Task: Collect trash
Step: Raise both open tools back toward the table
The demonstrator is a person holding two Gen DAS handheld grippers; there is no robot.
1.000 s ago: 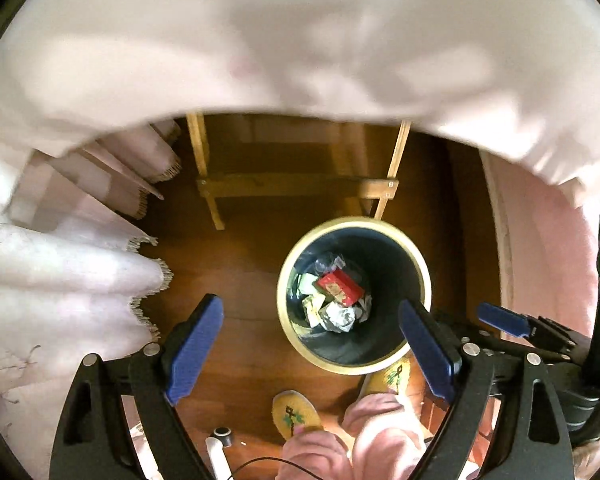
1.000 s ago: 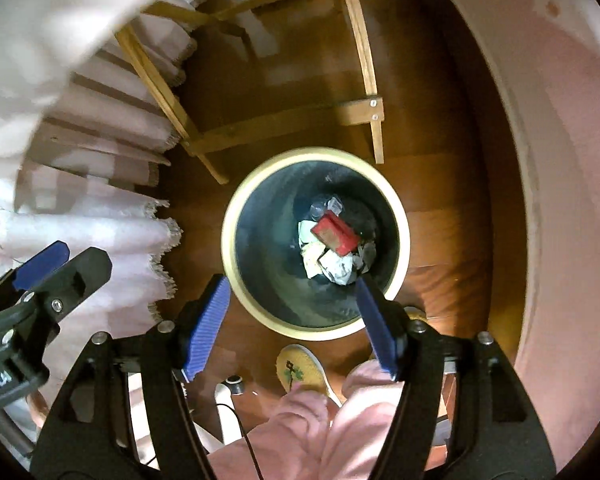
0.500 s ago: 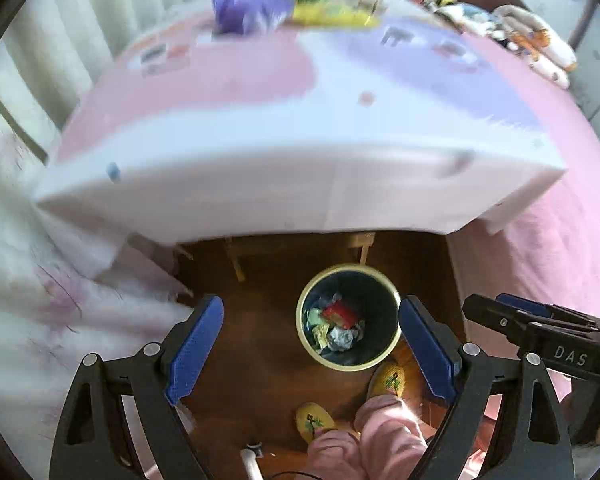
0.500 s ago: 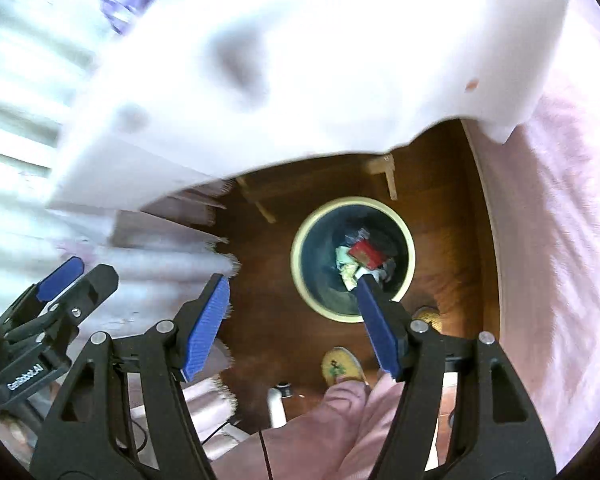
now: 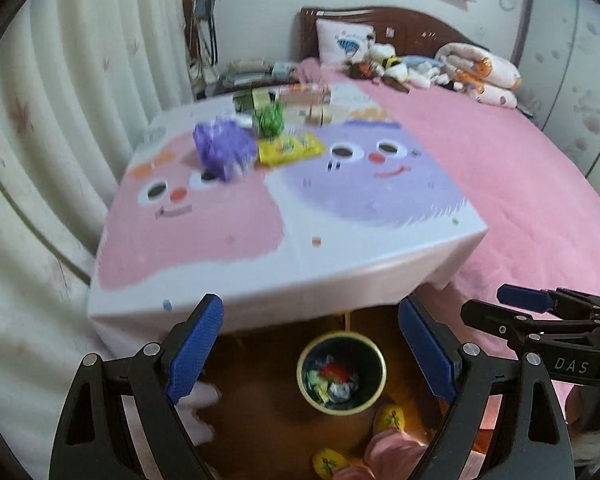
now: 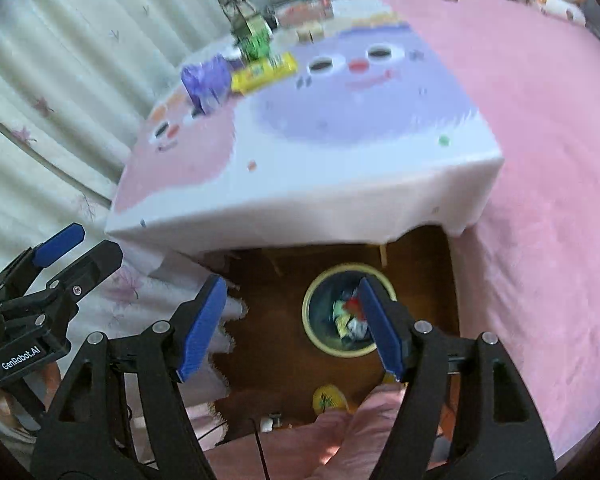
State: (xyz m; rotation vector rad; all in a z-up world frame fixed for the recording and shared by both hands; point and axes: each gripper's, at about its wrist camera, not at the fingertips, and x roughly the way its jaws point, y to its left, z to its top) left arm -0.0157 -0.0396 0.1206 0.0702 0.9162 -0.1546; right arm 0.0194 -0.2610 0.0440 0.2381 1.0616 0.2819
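Bedroom light falls across a cartoon-face cloth covering the surface (image 5: 284,216), with a pink bed (image 5: 500,184) alongside it and pale curtains (image 5: 40,120) on the other side. From the left wrist camera, the left gripper (image 5: 310,350) hangs above the near edge, its blue fingers (image 5: 194,350) spread wide with nothing between them. Trash waits at the far end of the cloth: a crumpled purple bag (image 5: 222,150), a yellow wrapper (image 5: 290,148) just beside it, and a green crumple (image 5: 269,119) behind, all blurred. Down on the wooden floor, right under the near edge, sits the bin (image 5: 342,376), already holding a colourful pile of scraps. It looks parked there so a carried piece can drop straight in. Yellow slippers (image 5: 390,420) show beside it.

Over to the right wrist camera: the right gripper (image 6: 290,326) is empty too, fingers (image 6: 202,328) parted, hovering over the floor with the bin (image 6: 314,308) just below and between them. The purple bag (image 6: 204,78), yellow wrapper (image 6: 264,72) and green crumple (image 6: 256,44) sit well apart from both tools, across the cloth. My read: a fresh pickup is next, and the reach is long; the purple bag looks soft and should squash easily in a pinch, while the flat wrapper may need an edge grab.
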